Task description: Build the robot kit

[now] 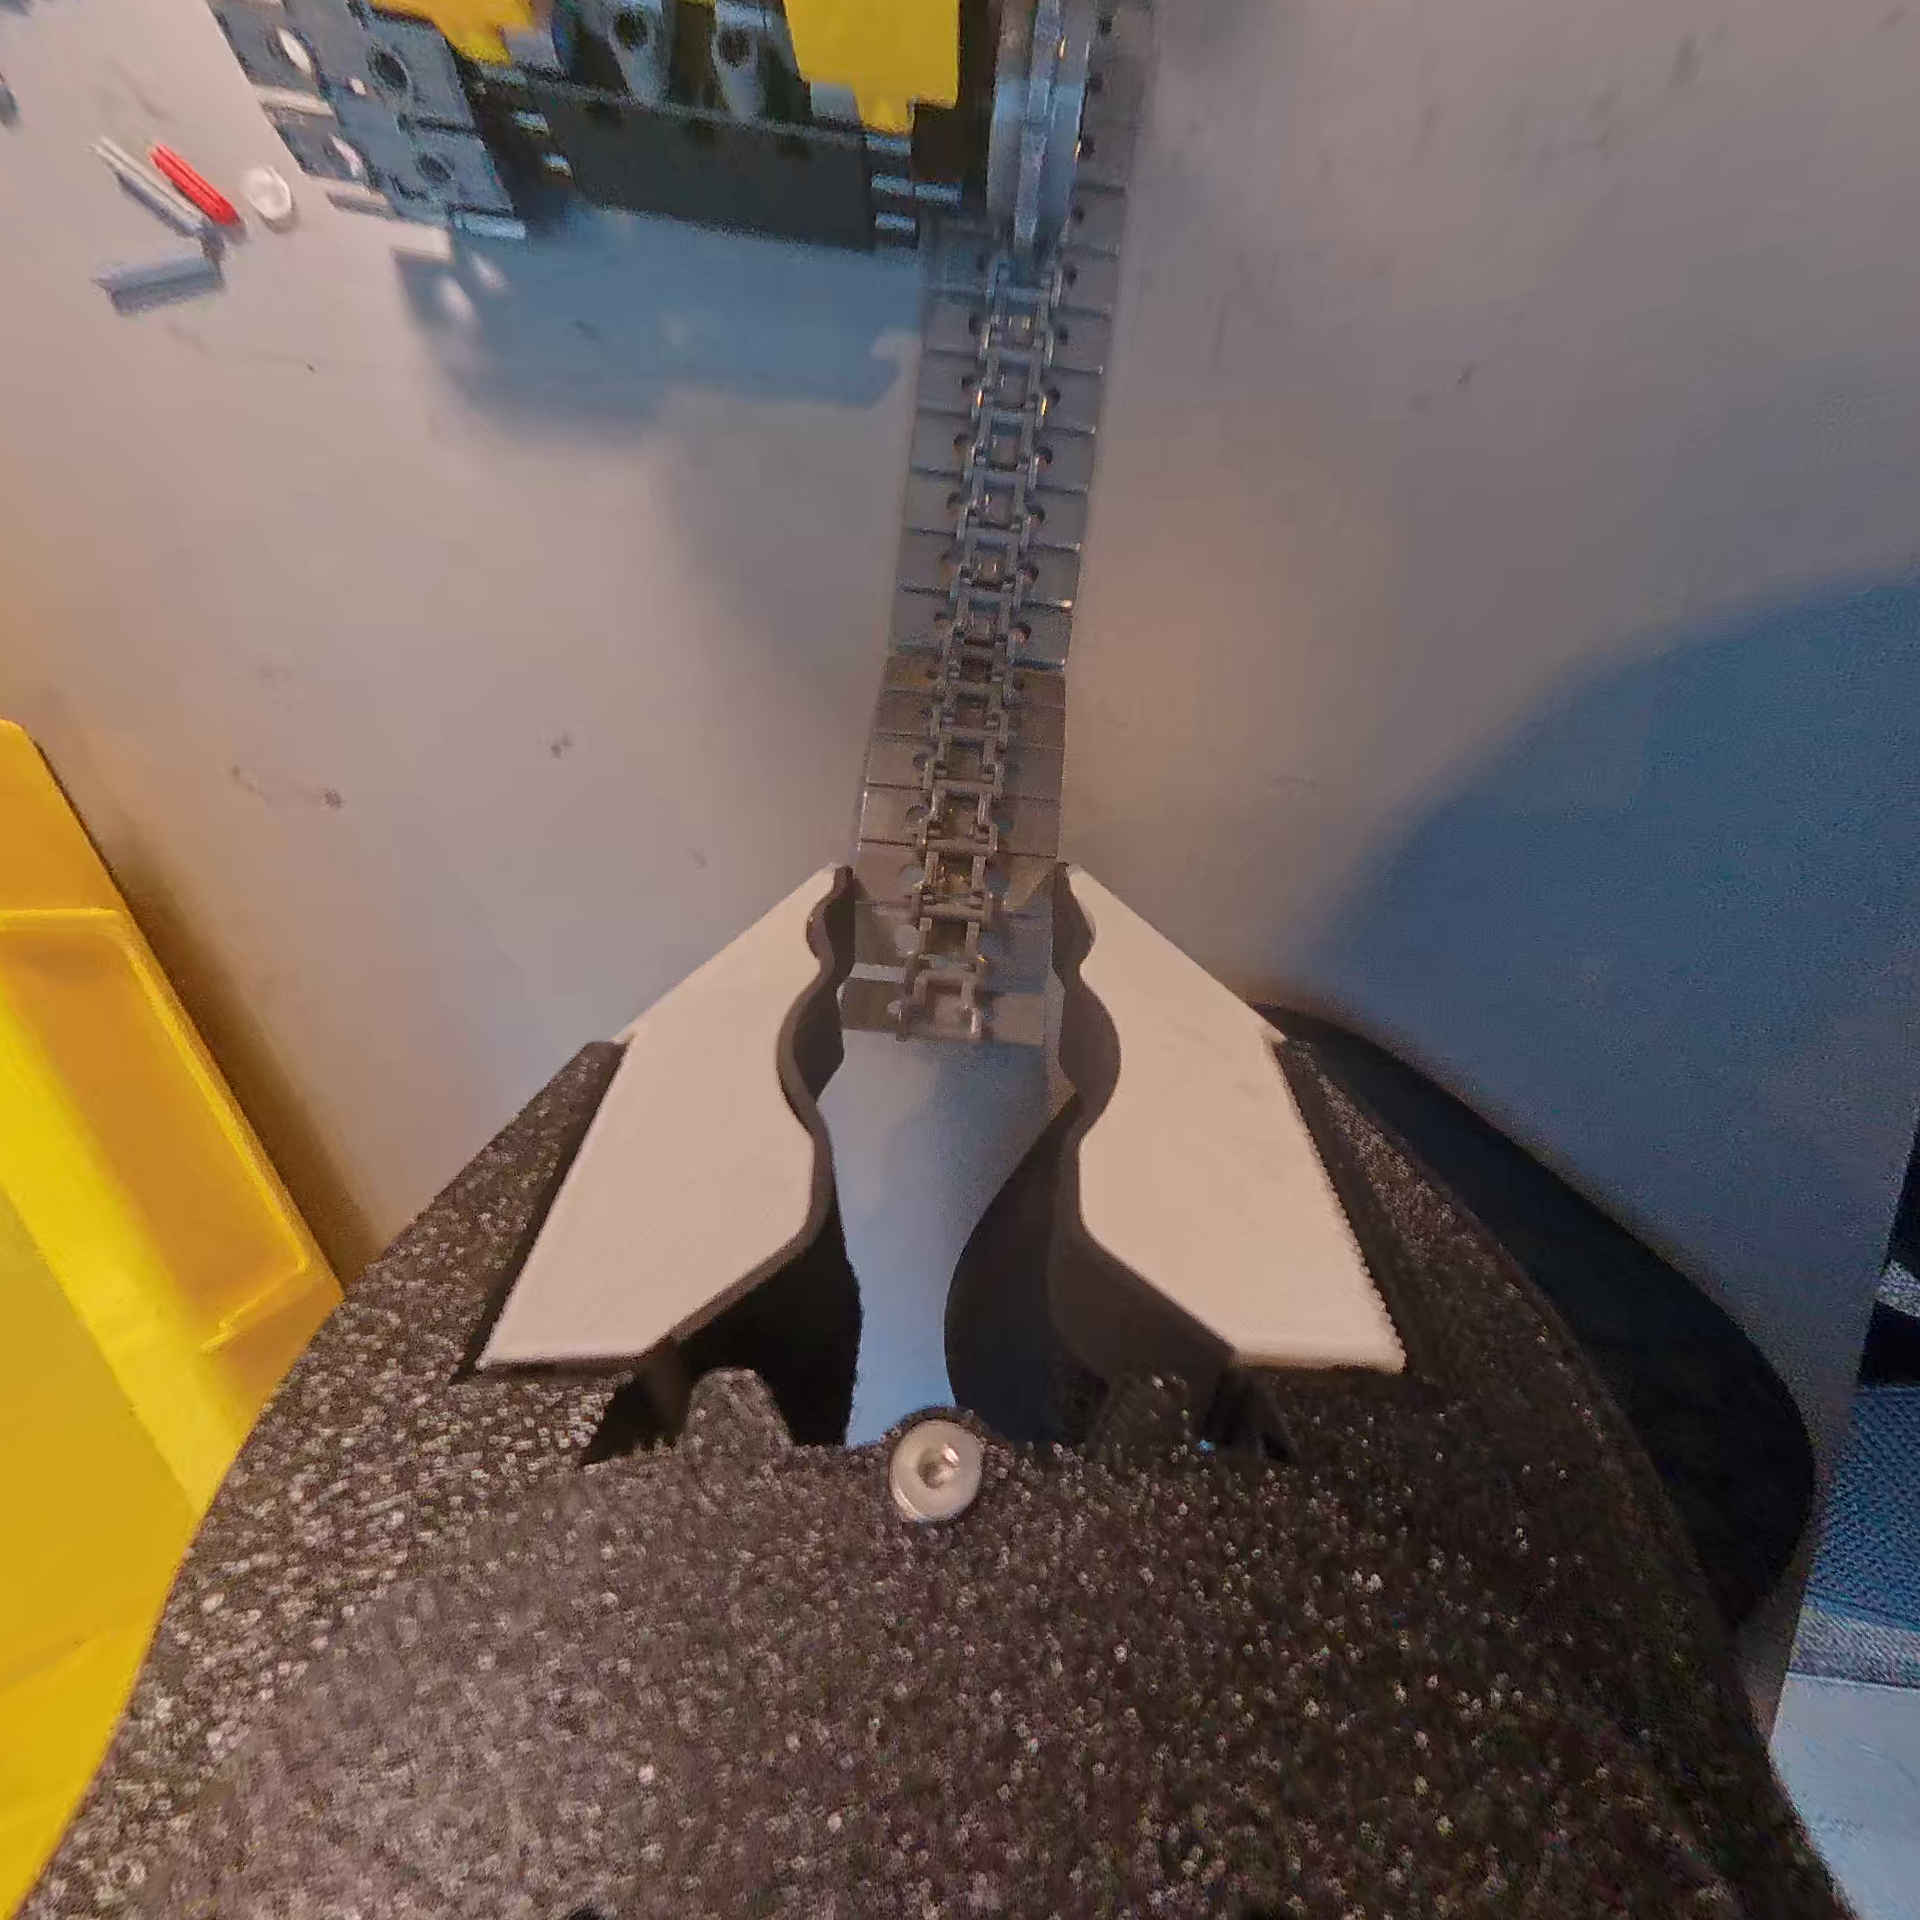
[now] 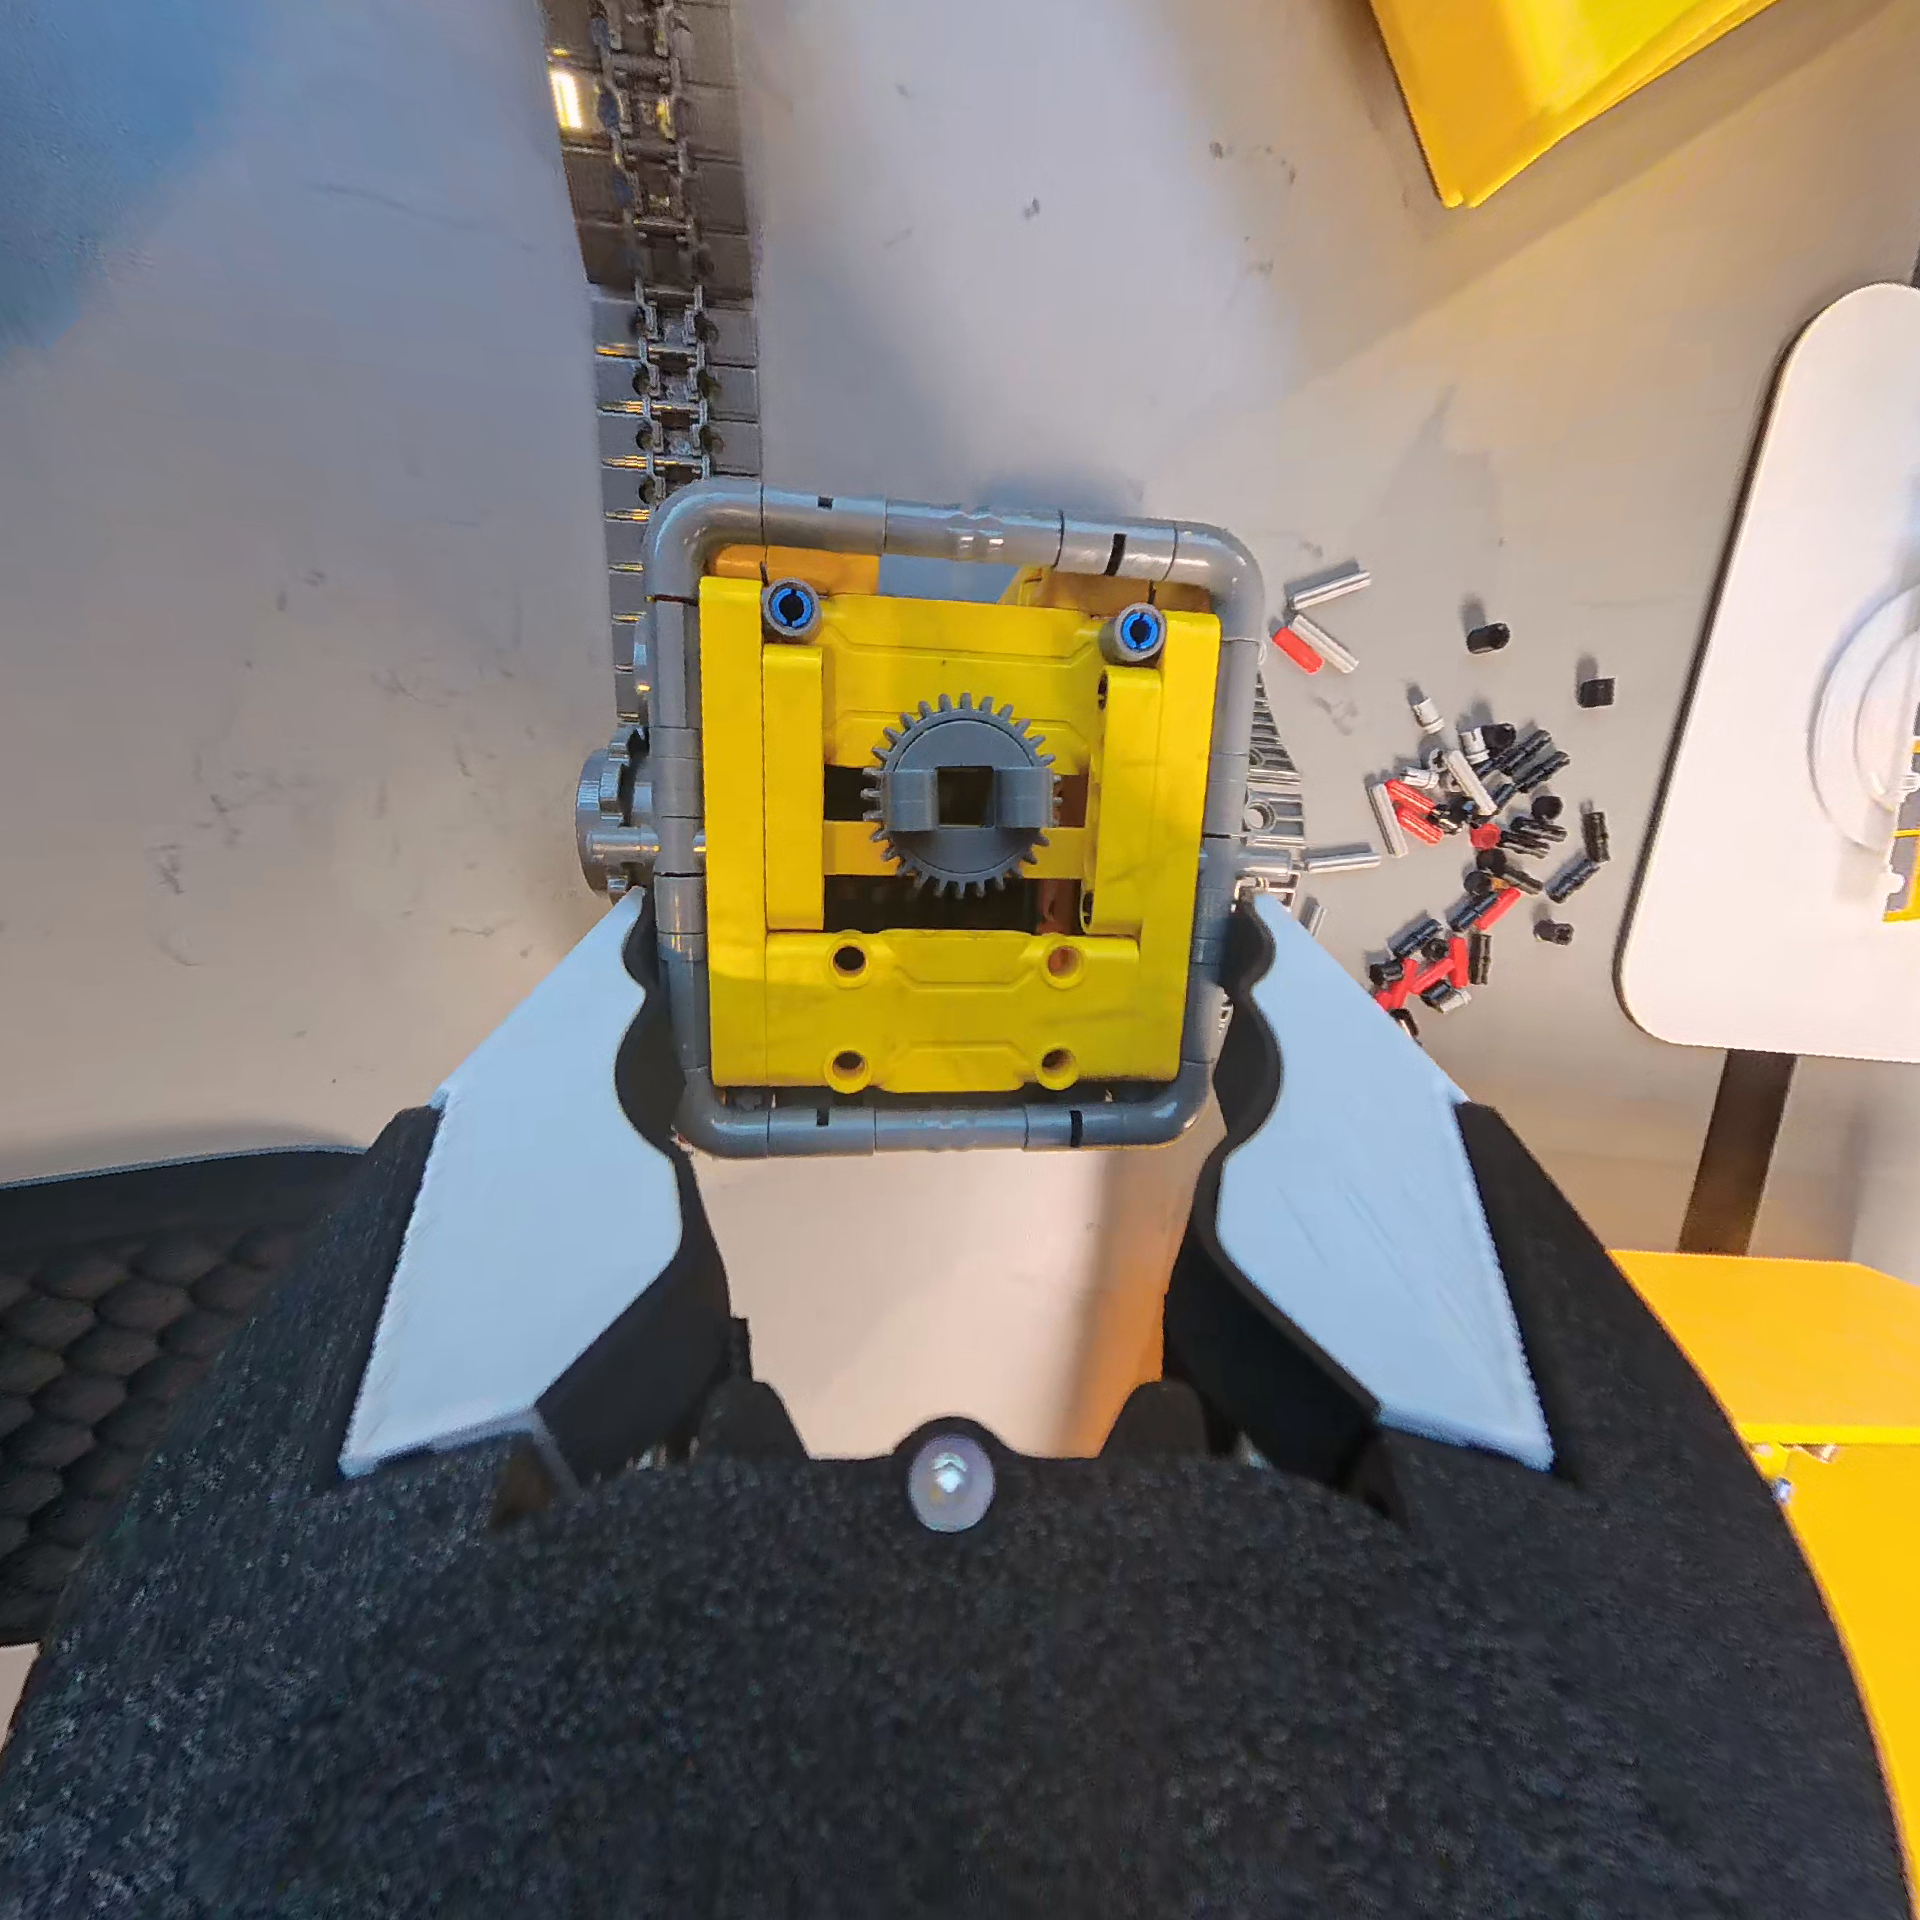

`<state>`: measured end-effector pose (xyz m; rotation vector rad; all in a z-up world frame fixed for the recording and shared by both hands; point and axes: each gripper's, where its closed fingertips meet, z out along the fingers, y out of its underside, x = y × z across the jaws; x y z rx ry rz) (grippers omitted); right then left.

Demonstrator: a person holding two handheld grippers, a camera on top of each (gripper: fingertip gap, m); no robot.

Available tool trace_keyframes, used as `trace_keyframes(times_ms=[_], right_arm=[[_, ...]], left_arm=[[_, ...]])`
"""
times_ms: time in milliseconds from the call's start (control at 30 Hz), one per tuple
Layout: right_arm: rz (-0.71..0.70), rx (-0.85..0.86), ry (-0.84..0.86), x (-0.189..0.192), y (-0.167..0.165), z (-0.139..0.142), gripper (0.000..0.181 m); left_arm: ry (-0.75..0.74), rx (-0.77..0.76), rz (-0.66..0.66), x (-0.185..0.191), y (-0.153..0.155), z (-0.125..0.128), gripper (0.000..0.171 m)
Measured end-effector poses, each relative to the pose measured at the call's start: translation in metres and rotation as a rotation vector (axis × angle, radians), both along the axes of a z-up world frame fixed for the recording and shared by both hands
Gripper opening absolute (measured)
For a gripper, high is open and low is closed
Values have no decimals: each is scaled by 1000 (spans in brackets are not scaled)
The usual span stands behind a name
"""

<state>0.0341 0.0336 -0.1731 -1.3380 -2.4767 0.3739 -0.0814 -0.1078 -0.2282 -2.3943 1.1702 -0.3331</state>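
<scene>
Your left hand-held gripper (image 1: 951,940): fingers narrowly parted, closed on the track | your right hand-held gripper (image 2: 940,940): fingers wide, clamping the block's sides

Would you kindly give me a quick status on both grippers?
Left gripper shut on grey track end. Right gripper shut on yellow gear block. Loose pins lie right of block.

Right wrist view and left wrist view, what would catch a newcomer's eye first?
In the right wrist view, the yellow block assembly with a grey gear on its face sits clamped between the right tongs. In the left wrist view, the left tongs grip the near end of a grey tread chain running away across the table. Small red and black pins lie scattered to the assembly's right.
</scene>
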Motion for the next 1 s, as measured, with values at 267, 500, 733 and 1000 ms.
trace_keyframes(times_ms=[267,500,733,1000], right_arm=[[-38,31,118,-4,3,10,113],[-101,28,470,4,-60,60,101],[-341,-164,578,-27,-129,-3,75],[-611,-178,824,-63,-104,1,24]], left_arm=[[-87,104,-5,22,13,38,36],[-73,148,-20,41,24,47,14],[-120,180,-13,57,33,55,14],[-177,250,-5,78,45,75,14]])
